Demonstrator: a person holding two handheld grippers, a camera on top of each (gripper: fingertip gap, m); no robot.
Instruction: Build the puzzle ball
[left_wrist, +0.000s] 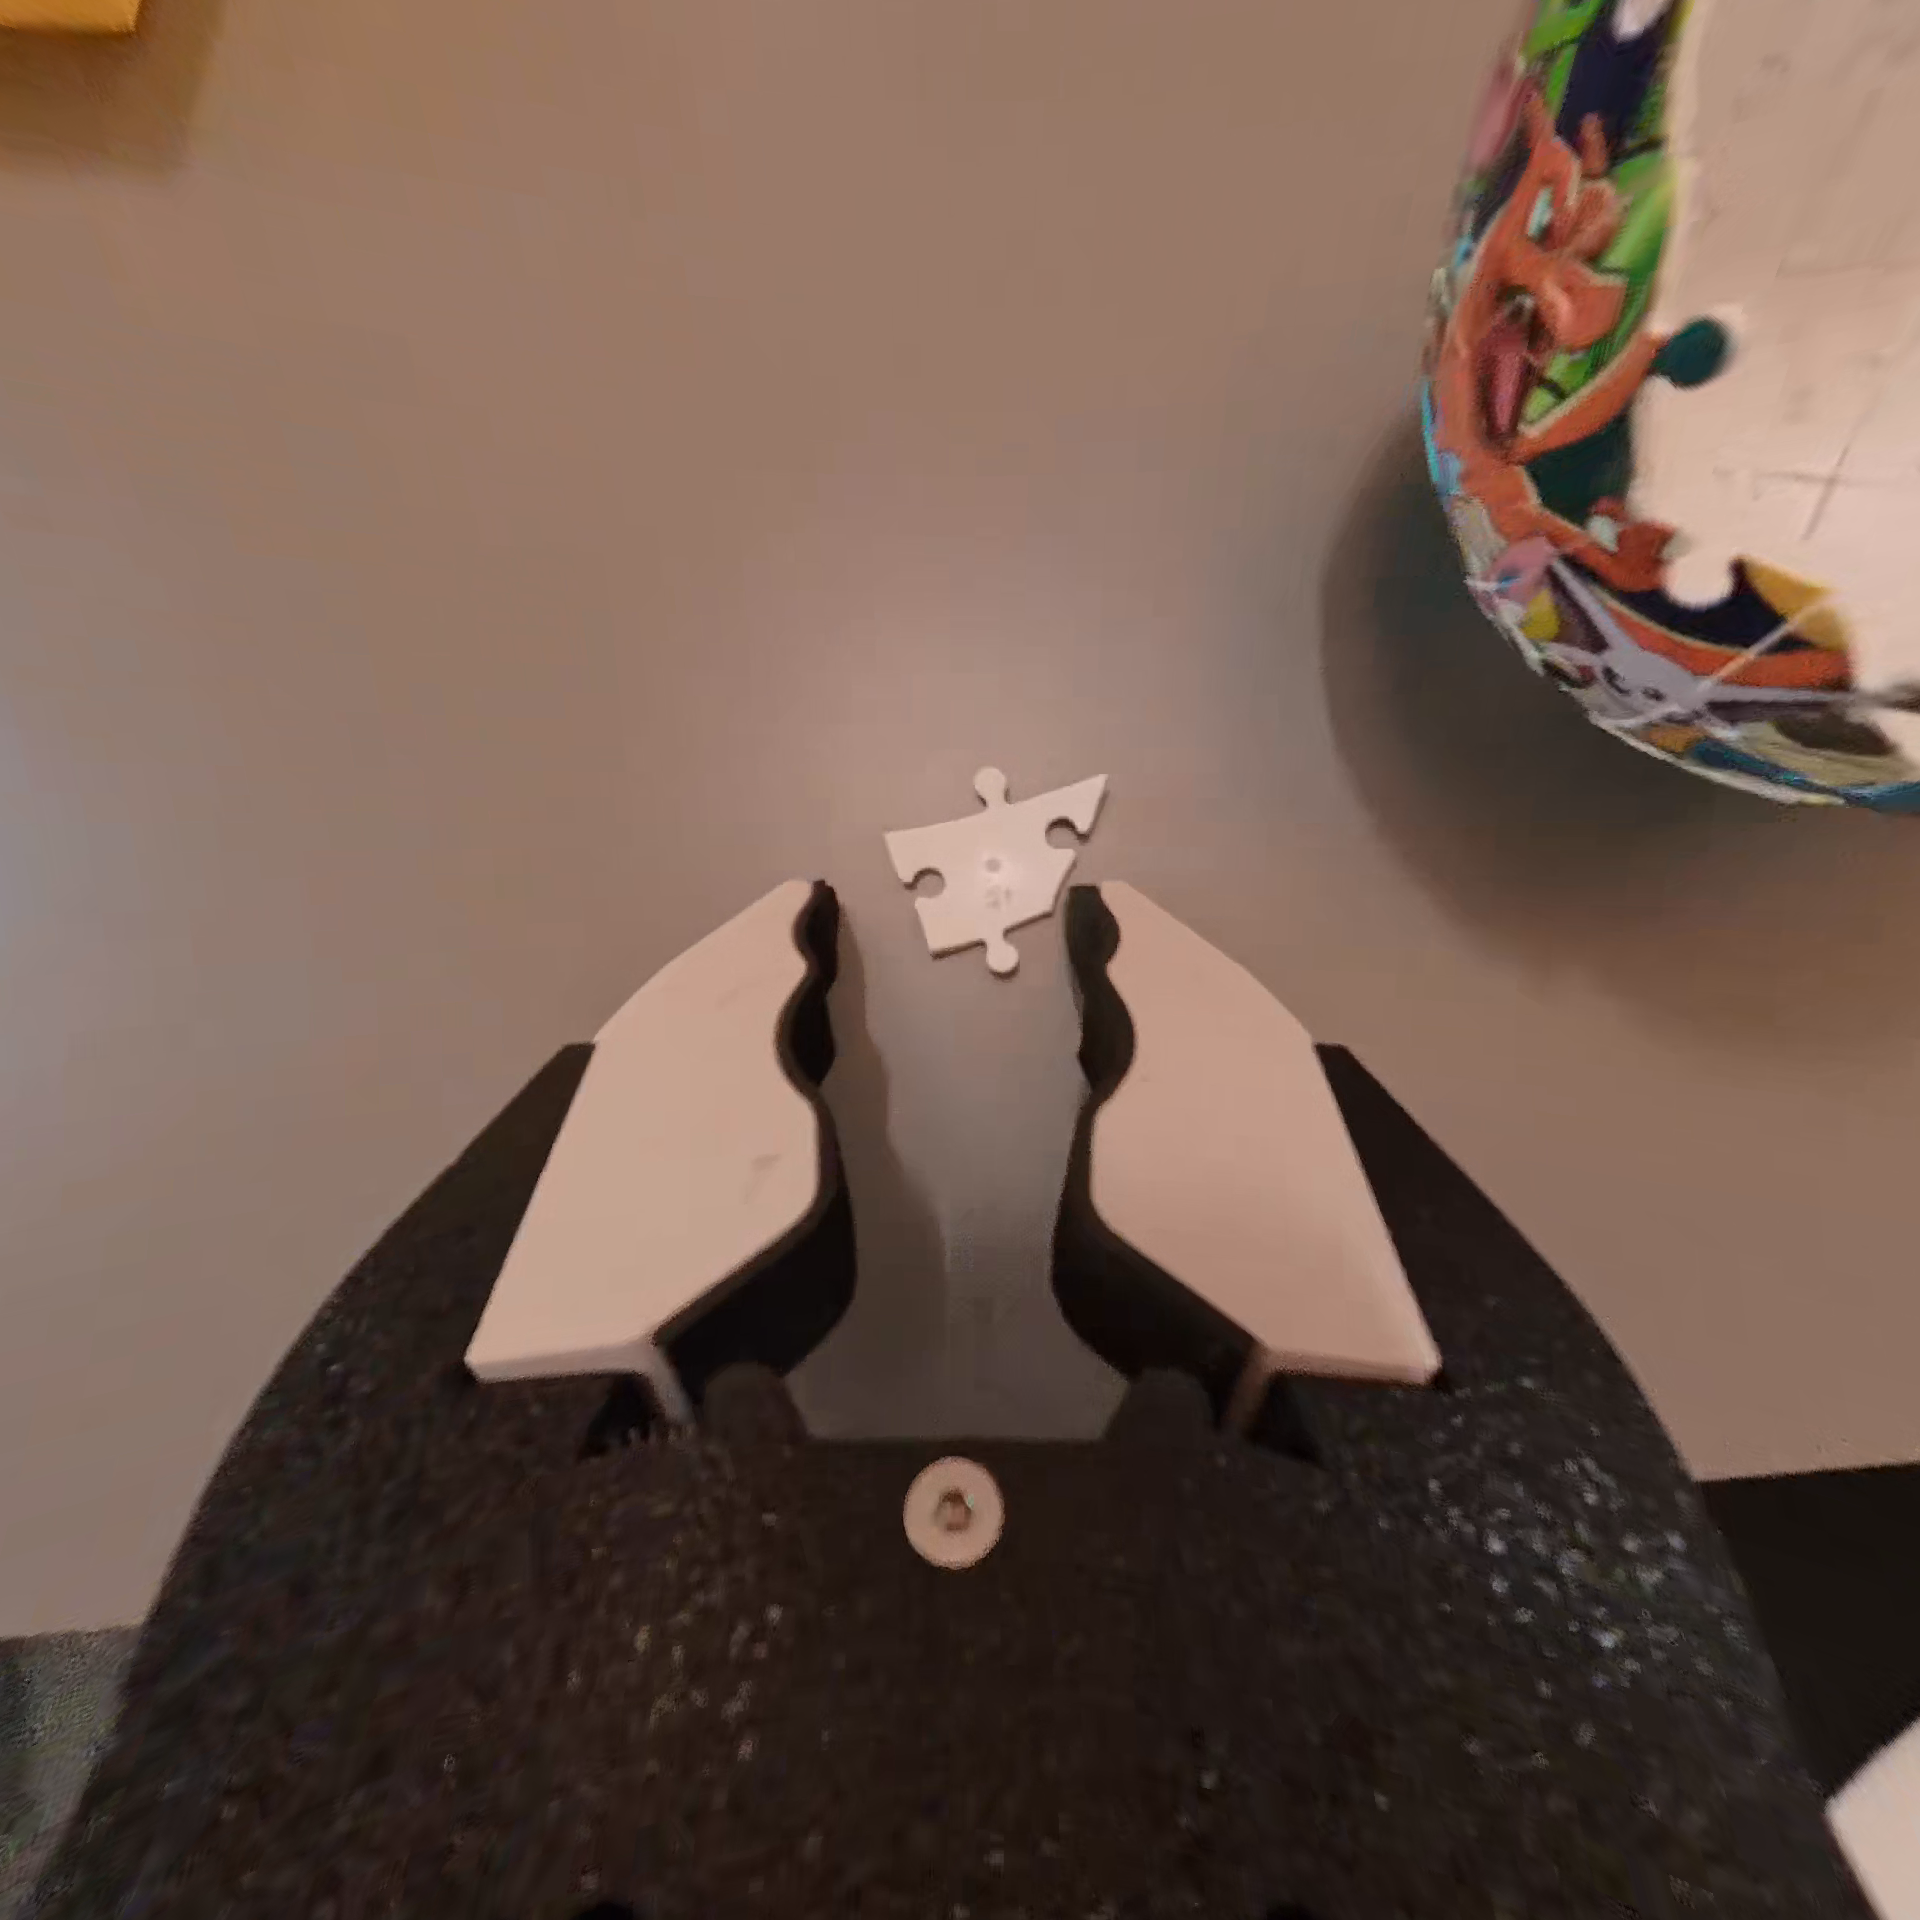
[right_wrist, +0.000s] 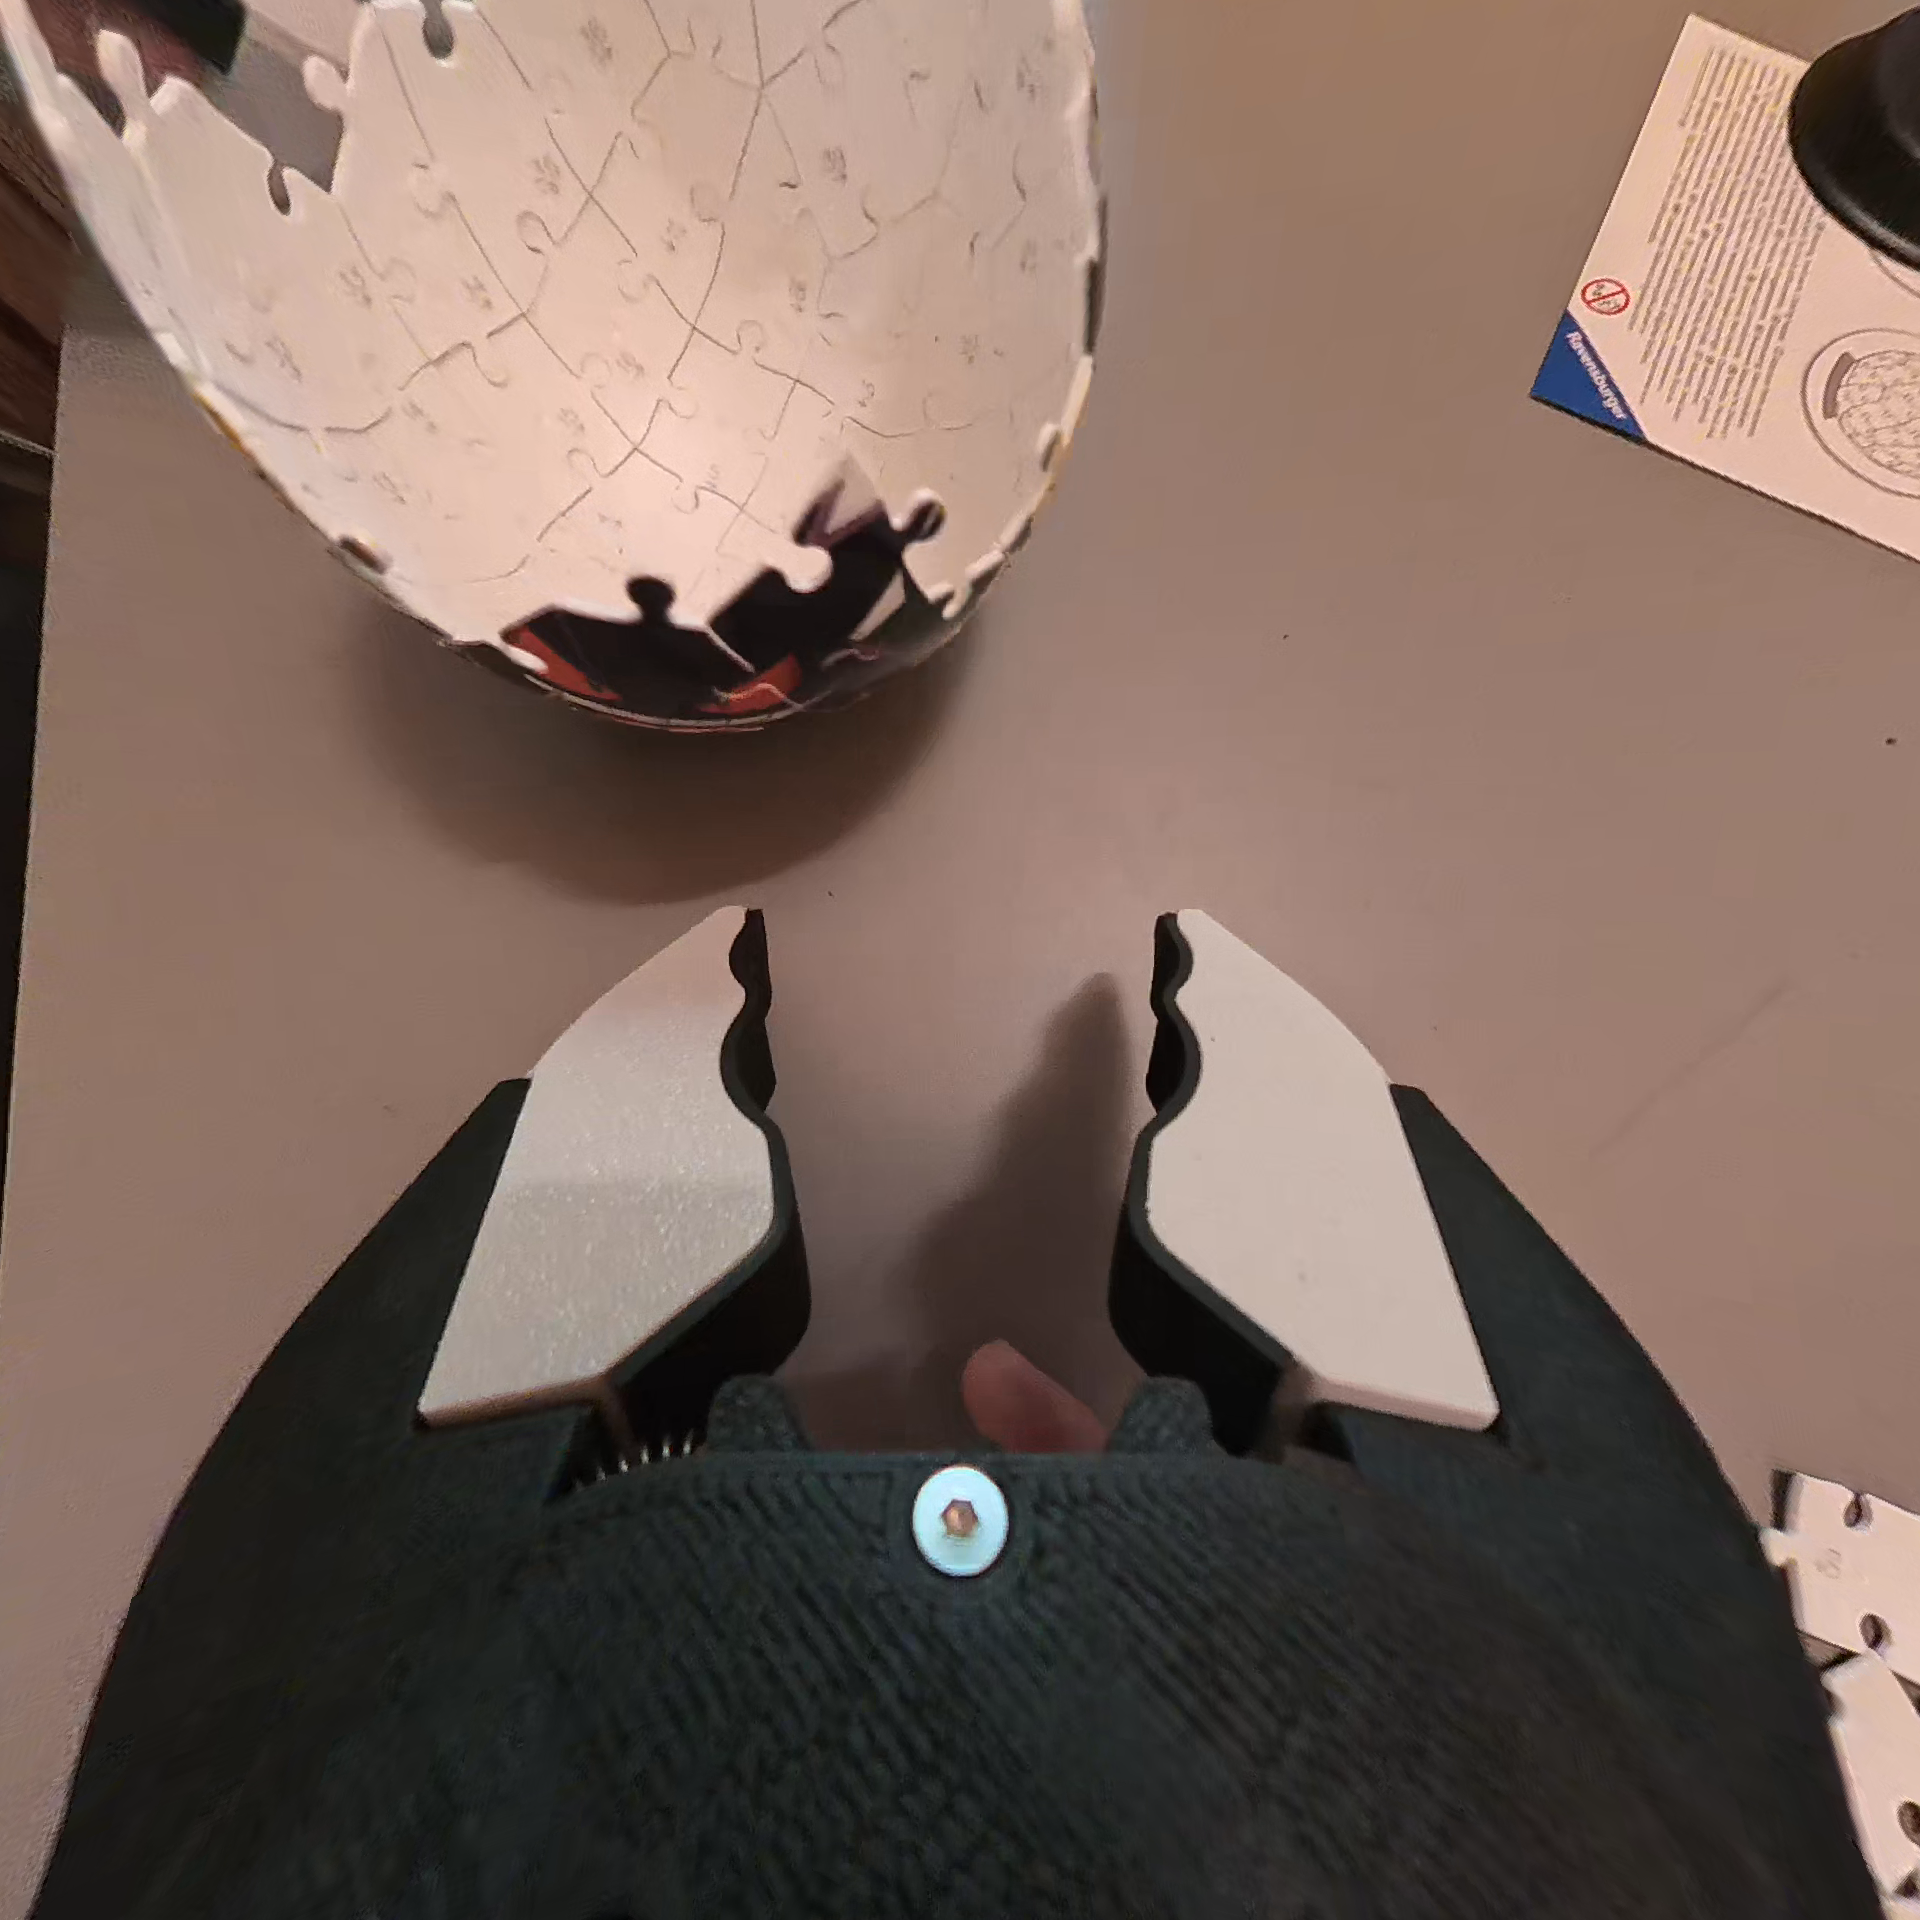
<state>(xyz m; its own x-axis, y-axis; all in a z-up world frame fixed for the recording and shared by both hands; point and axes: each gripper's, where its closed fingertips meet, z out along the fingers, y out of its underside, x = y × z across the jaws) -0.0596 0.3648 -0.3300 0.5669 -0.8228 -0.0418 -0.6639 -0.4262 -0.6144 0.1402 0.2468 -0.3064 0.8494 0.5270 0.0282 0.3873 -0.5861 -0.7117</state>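
A half-built puzzle ball (left_wrist: 1683, 416) lies on the grey table at the right of the left wrist view, colourful outside, white inside. The right wrist view looks into its white inner shell (right_wrist: 623, 312), with a jagged open edge toward me. A single white puzzle piece (left_wrist: 992, 868) lies face down on the table just ahead of my left gripper (left_wrist: 951, 904), which is open and empty, its fingertips either side of the piece's near edge. My right gripper (right_wrist: 961, 925) is open and empty, a short way in front of the ball.
A printed instruction sheet (right_wrist: 1745, 312) lies at the far right with a black round object (right_wrist: 1860, 135) on it. Loose white pieces (right_wrist: 1860, 1621) lie at the right edge. A yellow object (left_wrist: 68, 16) sits at the far left corner. The table's edge (left_wrist: 1808, 1475) runs near right.
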